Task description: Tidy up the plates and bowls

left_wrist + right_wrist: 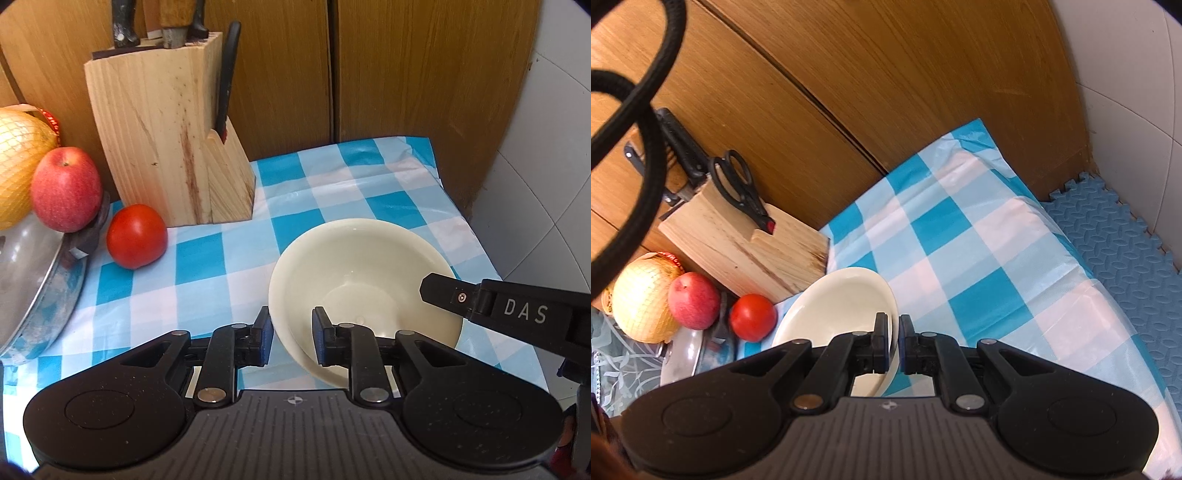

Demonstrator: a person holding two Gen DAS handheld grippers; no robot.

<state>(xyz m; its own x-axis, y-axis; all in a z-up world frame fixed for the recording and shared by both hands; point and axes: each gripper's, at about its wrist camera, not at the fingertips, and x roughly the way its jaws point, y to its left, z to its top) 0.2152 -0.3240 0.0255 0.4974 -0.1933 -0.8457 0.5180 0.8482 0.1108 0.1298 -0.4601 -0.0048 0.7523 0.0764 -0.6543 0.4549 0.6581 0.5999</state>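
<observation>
- Two grippers clamp one cream bowl (354,273) from opposite sides of its rim, above the blue-and-white checked cloth on the desk (207,258).
- Furthest left of the bowl, a yellow fruit in netting (18,162) sits beside a red apple (66,188); both rest on a glass pot lid (33,280).
- Nearer the bowl, a red tomato (136,236) lies on the cloth, just beside the lid.
- Behind the tomato and left of the bowl stands a wooden knife block (162,136), with knife handles at its top and black scissors (738,184) in its side slot.
- The left gripper (291,339) is closed on the bowl's near-left rim, one finger outside the wall and one inside.
- The bowl itself is tilted; in the right wrist view its rim overlaps the knife block's lower corner, and whether it touches the cloth cannot be told.
- The right gripper (893,341) pinches the bowl's right rim, its fingers nearly together with only the thin wall between them.
- Right of the bowl the cloth drops over the desk edge; beyond that lie blue foam floor mats (1108,236) and a white tiled wall (1137,74).
- Behind the bowl, wooden panels (406,74) back the desk.
</observation>
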